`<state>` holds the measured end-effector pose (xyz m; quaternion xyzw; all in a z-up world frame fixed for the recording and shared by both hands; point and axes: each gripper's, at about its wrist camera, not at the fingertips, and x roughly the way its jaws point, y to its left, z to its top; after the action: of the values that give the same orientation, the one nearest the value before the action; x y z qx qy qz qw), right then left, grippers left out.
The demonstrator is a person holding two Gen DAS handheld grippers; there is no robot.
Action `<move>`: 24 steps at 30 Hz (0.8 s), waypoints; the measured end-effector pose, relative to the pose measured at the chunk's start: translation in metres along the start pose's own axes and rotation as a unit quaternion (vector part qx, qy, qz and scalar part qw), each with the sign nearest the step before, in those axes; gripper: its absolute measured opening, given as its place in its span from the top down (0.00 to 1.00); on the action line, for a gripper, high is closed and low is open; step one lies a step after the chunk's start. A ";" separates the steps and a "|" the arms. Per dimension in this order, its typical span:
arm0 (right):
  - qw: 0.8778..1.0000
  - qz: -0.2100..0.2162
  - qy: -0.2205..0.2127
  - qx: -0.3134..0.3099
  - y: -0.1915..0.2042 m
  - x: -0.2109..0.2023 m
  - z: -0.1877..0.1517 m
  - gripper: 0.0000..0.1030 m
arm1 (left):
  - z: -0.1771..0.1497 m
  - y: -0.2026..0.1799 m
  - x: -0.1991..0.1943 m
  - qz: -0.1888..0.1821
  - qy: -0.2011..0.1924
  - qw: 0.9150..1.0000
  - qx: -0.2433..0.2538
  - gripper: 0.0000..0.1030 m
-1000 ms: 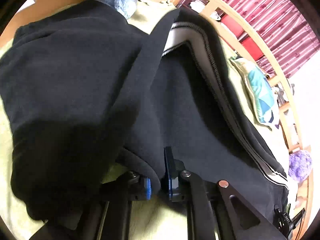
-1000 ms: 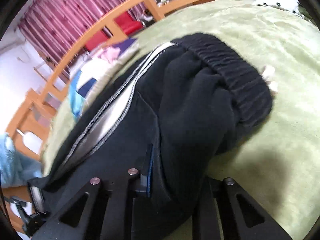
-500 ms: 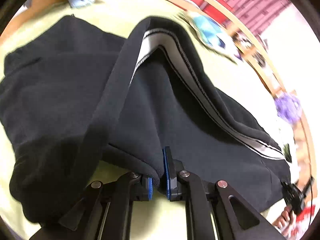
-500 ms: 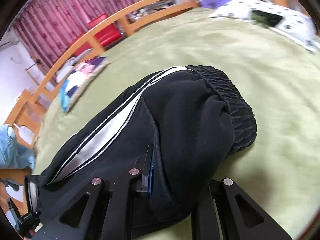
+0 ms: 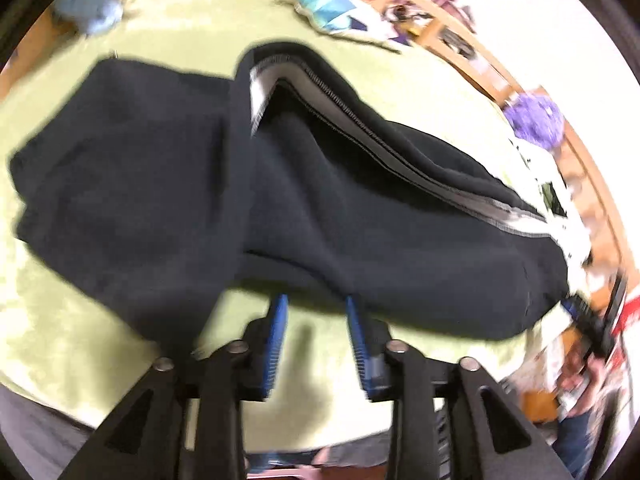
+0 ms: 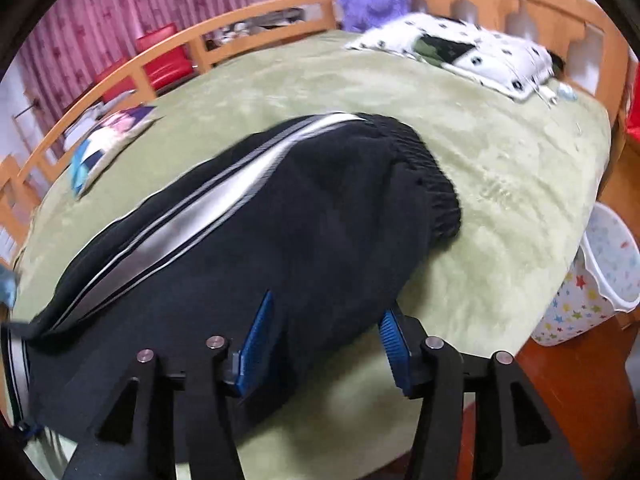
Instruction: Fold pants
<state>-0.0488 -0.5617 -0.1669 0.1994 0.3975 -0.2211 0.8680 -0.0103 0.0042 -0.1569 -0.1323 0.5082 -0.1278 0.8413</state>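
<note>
The fingers of the left gripper (image 5: 316, 308) have just been opening and stand spread with nothing pinched, their blue pads (image 5: 276, 340) just short of the edge of the black fleece pants with a white side stripe (image 5: 304, 204). The right gripper (image 6: 326, 314) has likewise just spread, its fingers straddling the cloth without pressing it. The pants lie folded lengthwise on the green plush bed cover (image 6: 500, 168).
</note>
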 end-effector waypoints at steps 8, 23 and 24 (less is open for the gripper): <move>0.998 0.042 -0.016 -0.032 0.067 -0.027 -0.012 0.46 | -0.014 0.003 -0.037 0.036 -0.051 0.996 0.067 0.48; 0.993 0.110 0.022 -0.045 0.144 -0.022 -0.037 0.46 | 0.028 0.063 0.000 0.110 -0.077 0.991 0.011 0.39; 0.992 0.111 0.026 -0.049 0.149 -0.020 -0.040 0.46 | 0.029 0.063 0.003 0.093 -0.072 0.993 0.015 0.39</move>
<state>-0.0039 -0.4135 -0.1500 0.2056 0.4057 -0.0985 0.8851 0.0221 0.0643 -0.1683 -0.0805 0.4548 -0.0465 0.8857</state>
